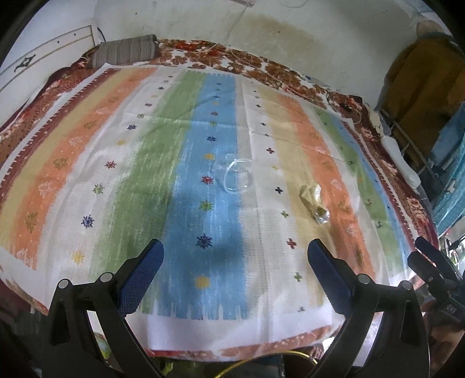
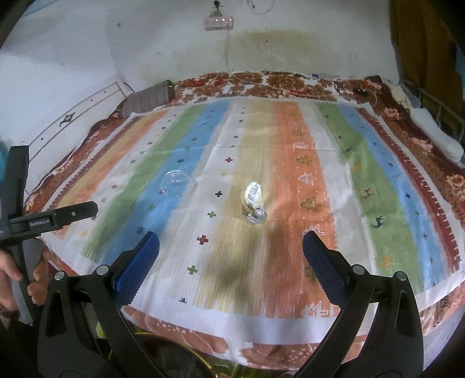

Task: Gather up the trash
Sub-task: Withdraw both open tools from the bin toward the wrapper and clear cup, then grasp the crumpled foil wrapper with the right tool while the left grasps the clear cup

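A clear plastic cup lid (image 1: 237, 176) lies on the striped cloth (image 1: 87, 162), on the blue and white stripes. A crumpled wrapper (image 1: 315, 203) lies to its right on the tan stripe. In the right wrist view the lid (image 2: 174, 180) is left of centre and the wrapper (image 2: 254, 202) is near the centre. My left gripper (image 1: 235, 250) is open and empty, short of the lid. My right gripper (image 2: 231, 241) is open and empty, just short of the wrapper. The left gripper's body (image 2: 49, 218) shows at the left of the right wrist view.
The cloth covers a bed with a floral blanket (image 1: 261, 62) against a stained wall. A striped pillow (image 1: 125, 51) lies at the far left corner. A power strip (image 2: 218, 23) hangs on the wall. A gold-rimmed container (image 2: 174, 354) sits below the near edge.
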### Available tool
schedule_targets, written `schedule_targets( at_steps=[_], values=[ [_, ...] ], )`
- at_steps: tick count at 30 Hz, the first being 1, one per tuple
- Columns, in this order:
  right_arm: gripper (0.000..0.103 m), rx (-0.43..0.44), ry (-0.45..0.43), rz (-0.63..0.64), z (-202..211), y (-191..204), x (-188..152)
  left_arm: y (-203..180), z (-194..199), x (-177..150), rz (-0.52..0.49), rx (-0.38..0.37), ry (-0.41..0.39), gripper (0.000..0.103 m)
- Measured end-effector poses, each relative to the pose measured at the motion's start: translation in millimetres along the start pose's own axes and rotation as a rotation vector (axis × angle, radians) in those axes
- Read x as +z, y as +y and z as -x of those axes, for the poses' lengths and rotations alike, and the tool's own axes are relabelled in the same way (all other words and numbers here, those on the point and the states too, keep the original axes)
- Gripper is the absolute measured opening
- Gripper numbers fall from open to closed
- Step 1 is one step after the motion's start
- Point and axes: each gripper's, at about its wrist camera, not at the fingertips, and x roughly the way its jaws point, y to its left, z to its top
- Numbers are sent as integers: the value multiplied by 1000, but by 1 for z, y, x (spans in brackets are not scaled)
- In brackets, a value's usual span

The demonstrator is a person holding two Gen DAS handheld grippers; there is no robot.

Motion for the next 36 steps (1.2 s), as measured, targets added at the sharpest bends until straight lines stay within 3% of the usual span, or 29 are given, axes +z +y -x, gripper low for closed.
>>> schedule_targets(
  at_steps=[6, 15, 23, 36],
  values=[
    [94, 17, 24, -24, -23, -6, 4, 2, -22, 9, -40, 38, 2, 97],
    [89, 40, 90, -62, -64, -13, 11, 1, -50, 19, -72, 15, 33, 97],
    [83, 12, 130, -57, -101, -12, 17, 16, -86, 30, -36, 30, 57, 96],
    [56, -37, 210, -49, -166, -27, 29, 12, -131, 47, -80, 33, 98, 86]
  ],
)
